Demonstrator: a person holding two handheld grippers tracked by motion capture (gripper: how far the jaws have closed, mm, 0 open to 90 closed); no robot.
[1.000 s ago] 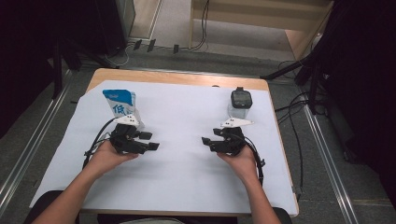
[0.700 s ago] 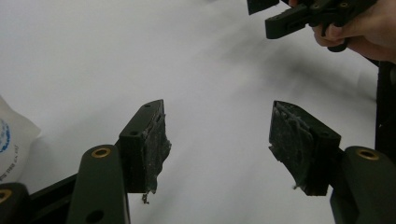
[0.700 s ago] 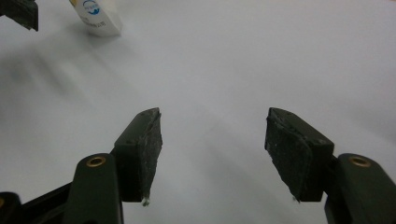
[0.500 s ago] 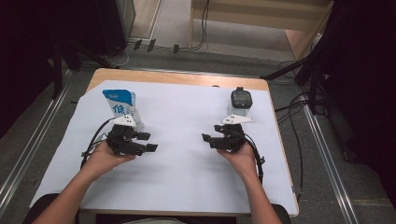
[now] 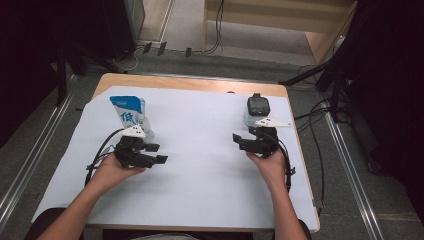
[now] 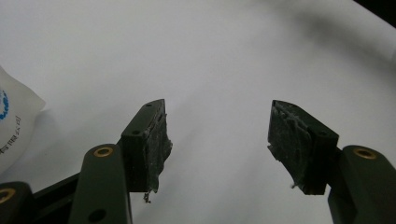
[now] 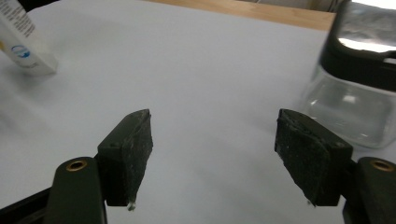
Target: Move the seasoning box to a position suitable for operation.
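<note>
White sheet covers most of the tabletop; a bare wooden strip shows along the far edge.

Left gripper, held in the person's left hand, sits low over the sheet at the near left, pointing toward the middle. In the left gripper view its jaws stand well apart with bare white sheet between them; nothing held.

A blue-and-white pouch stands upright just beyond the left gripper, very close to its top plate. Contact cannot be told from above. The pouch's white edge shows at the left border of the left gripper view, off to the side of the jaws.

Right gripper, in the right hand, points left. Its jaws have just been opening and stand wide, with nothing between them.

A clear glass jar with a black lid stands at the far right, just behind the right gripper. In the right gripper view the jar is somewhat blurred, beyond and to the right of the right-hand jaw, apart from it.
</note>
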